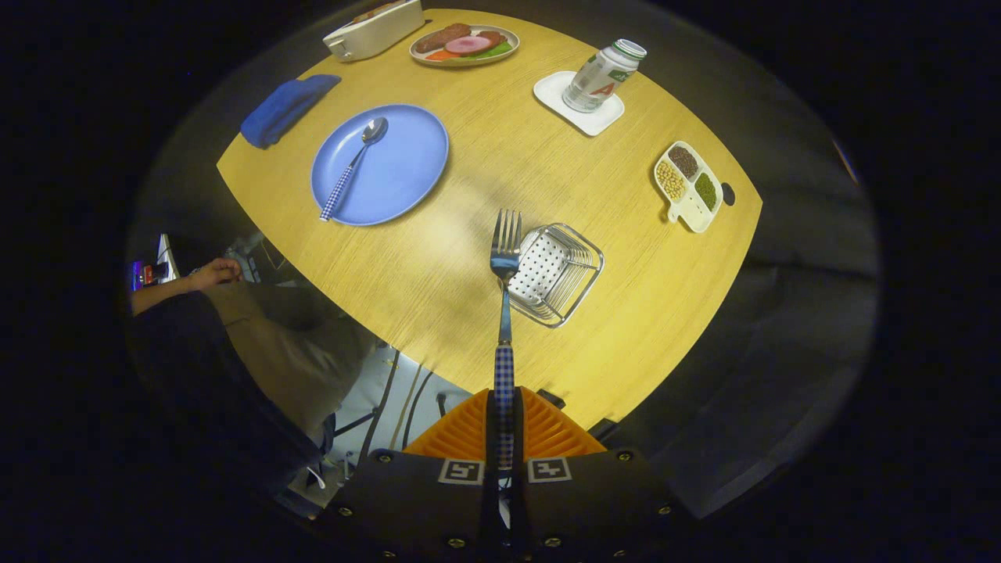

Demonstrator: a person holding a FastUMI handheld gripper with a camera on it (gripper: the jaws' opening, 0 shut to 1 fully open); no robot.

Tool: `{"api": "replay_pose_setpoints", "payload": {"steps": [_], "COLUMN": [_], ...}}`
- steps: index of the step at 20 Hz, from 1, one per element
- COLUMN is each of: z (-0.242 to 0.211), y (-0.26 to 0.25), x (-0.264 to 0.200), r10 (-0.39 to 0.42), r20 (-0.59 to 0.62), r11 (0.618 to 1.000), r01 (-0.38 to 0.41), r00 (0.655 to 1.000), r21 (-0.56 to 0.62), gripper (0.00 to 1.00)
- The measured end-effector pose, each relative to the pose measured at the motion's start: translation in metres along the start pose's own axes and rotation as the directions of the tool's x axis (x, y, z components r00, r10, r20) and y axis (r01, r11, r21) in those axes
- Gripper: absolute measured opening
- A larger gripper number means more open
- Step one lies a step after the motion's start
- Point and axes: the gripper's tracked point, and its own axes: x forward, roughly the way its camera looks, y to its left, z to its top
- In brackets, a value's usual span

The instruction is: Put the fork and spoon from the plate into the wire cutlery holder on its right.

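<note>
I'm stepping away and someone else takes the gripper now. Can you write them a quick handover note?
Gripper: jaws shut on the checked-handle metal fork, held above the table, tines pointing forward beside the wire cutlery holder.
Checked-handle metal spoon: lying on the round blue plate, untouched.
Done: fork lifted off the plate.
Left: lower the fork into the holder and release, then fetch the spoon and put it in too.

The fork [505,258] handle's lower end is hidden between the fingers of the gripper [504,422], which are closed on it. The fork's head covers the holder's [557,274] left edge. Far off, a white box [374,30] is cut off, its contents unclear. The tray's [688,186] grains are too small to tell.
</note>
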Motion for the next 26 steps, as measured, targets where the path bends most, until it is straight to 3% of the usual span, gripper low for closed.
{"api": "replay_pose_setpoints", "payload": {"steps": [7,15,26], "z": [-0.018,-0.025,-0.007], "y": [-0.021,-0.033,-0.039], "x": [0.001,0.005,0.033], "r10": [-0.054,-0.054,0.029], "r20": [-0.075,-0.114,-0.223], "r11": [0.998,0.999,1.0], "r01": [0.052,0.054,-0.029], "r00": [0.996,0.992,0.974], "r21": [-0.025,-0.004,0.002], "gripper": [0.06,0.06,0.06]}}
